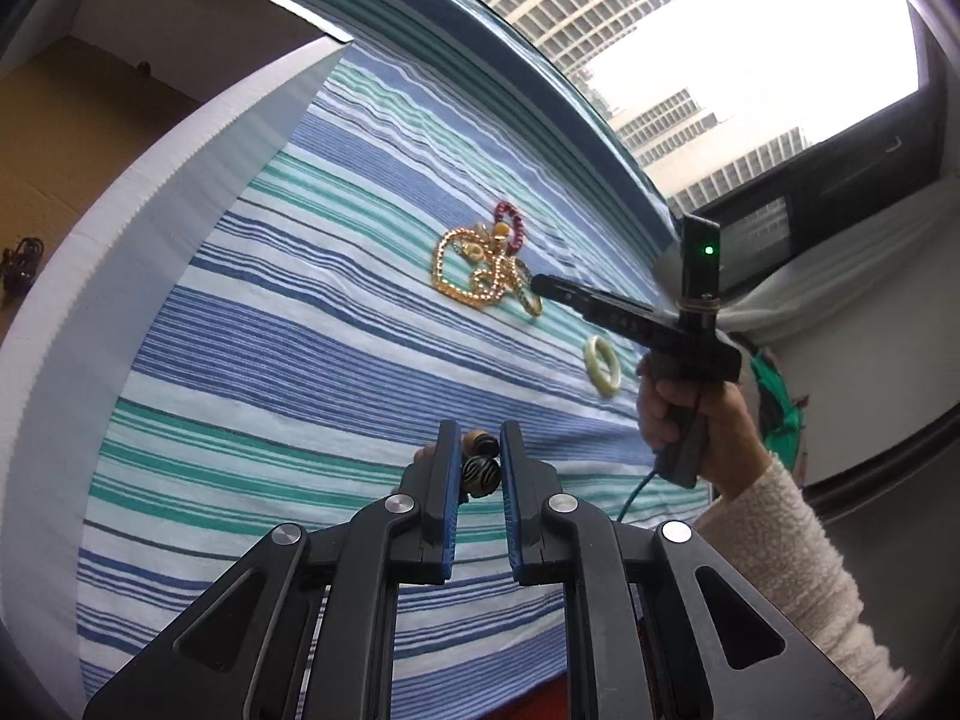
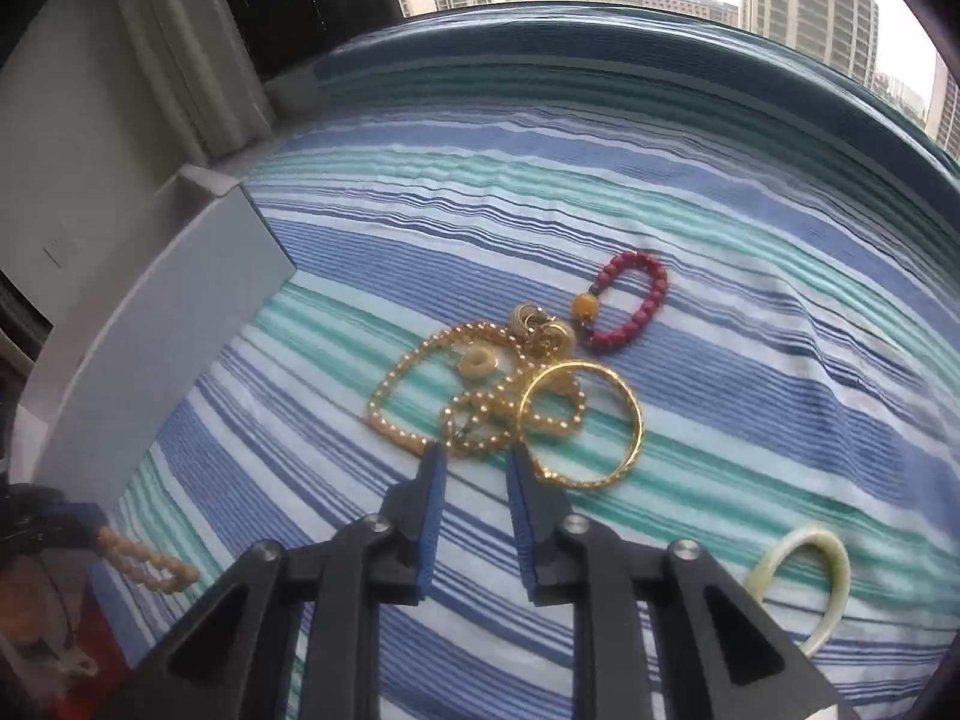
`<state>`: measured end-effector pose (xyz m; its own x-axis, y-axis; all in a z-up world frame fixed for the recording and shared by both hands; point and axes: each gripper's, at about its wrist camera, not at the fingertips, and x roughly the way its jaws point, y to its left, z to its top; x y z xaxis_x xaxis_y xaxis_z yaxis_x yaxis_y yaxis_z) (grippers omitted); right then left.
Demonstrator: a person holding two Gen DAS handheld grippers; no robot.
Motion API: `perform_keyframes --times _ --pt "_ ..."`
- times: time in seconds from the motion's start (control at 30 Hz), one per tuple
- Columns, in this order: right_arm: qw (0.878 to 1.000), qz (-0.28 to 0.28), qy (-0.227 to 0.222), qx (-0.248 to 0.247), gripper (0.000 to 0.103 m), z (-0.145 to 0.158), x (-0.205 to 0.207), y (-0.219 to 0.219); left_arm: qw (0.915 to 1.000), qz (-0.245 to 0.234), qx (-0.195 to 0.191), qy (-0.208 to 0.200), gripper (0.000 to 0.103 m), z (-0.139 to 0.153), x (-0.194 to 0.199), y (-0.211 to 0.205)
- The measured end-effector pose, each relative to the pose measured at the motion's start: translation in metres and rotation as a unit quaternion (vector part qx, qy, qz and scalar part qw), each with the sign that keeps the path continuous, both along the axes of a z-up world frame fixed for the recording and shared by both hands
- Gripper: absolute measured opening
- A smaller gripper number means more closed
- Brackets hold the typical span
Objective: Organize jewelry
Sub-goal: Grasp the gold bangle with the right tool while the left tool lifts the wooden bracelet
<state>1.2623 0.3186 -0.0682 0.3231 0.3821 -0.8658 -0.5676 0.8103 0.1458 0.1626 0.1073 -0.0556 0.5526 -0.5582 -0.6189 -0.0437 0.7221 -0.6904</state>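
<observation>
The jewelry lies in a loose heap on a striped blue, green and white cloth (image 2: 750, 312). A gold bead chain (image 2: 408, 396) loops through a plain gold bangle (image 2: 624, 414), with a small cream ring (image 2: 477, 363) and some gold earrings (image 2: 540, 327) tangled in, and a red bead bracelet (image 2: 630, 306) with one amber bead just beside them. A pale jade bangle (image 2: 804, 576) sits well apart, nearer the cloth's edge.

The right tongs (image 2: 474, 456) stand narrowly apart, tips at the near edge of the chain, nothing pressed between the pads. The left tongs (image 1: 480, 450) are clamped on a beaded bracelet (image 1: 480, 468) with dark striped and wooden beads, held above the cloth.

Only the left view shows the open white box (image 1: 150, 192) with a dark piece (image 1: 21, 258) inside, and the hand (image 1: 696, 420) in a fuzzy cream sleeve (image 1: 798, 546) gripping the right tool. Only the right view shows the heap's pieces clearly, and cream beads (image 2: 150, 564) hanging from the left tongs.
</observation>
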Motion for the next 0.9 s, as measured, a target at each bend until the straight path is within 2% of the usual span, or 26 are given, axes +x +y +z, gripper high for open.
perform_keyframes --times 0.17,0.3,0.33,0.4,0.43,0.57,0.67,0.77,0.9 --pt "0.998 0.02 0.012 -0.052 0.022 -0.023 0.02 0.018 0.9999 0.005 -0.008 -0.007 0.011 0.011 -0.009 0.007" --pt "0.998 0.009 0.033 -0.056 0.021 -0.037 0.025 0.014 0.9999 0.009 -0.013 -0.007 0.011 0.013 -0.014 0.009" --pt "0.998 0.011 0.033 -0.059 0.019 -0.04 0.025 0.014 0.9998 0.011 -0.014 -0.005 0.011 0.013 -0.017 0.011" --pt "0.998 0.014 0.034 -0.058 0.005 -0.042 0.022 0.011 0.9997 0.012 -0.023 0.0 0.011 0.012 -0.021 0.013" --pt "0.998 0.009 0.036 -0.045 0.006 -0.038 0.021 0.007 0.9995 0.011 -0.028 0.001 0.011 0.013 -0.024 0.015" --pt "0.998 -0.03 0.044 0.045 0.005 -0.013 0.015 -0.02 0.9991 0.013 -0.039 -0.005 0.011 0.027 -0.038 0.019" --pt "0.993 -0.044 0.044 0.103 0.005 0.014 0.001 -0.033 0.998 0.026 -0.053 -0.022 0.011 0.049 -0.055 0.032" --pt "0.99 -0.014 0.025 0.135 0.005 0.05 -0.023 -0.014 0.9962 0.059 -0.036 -0.052 0.011 0.08 -0.08 0.055" --pt "0.985 0.056 -0.006 0.166 0.005 0.098 -0.064 0.043 0.9893 0.125 0.006 -0.075 0.011 0.109 -0.113 0.099"
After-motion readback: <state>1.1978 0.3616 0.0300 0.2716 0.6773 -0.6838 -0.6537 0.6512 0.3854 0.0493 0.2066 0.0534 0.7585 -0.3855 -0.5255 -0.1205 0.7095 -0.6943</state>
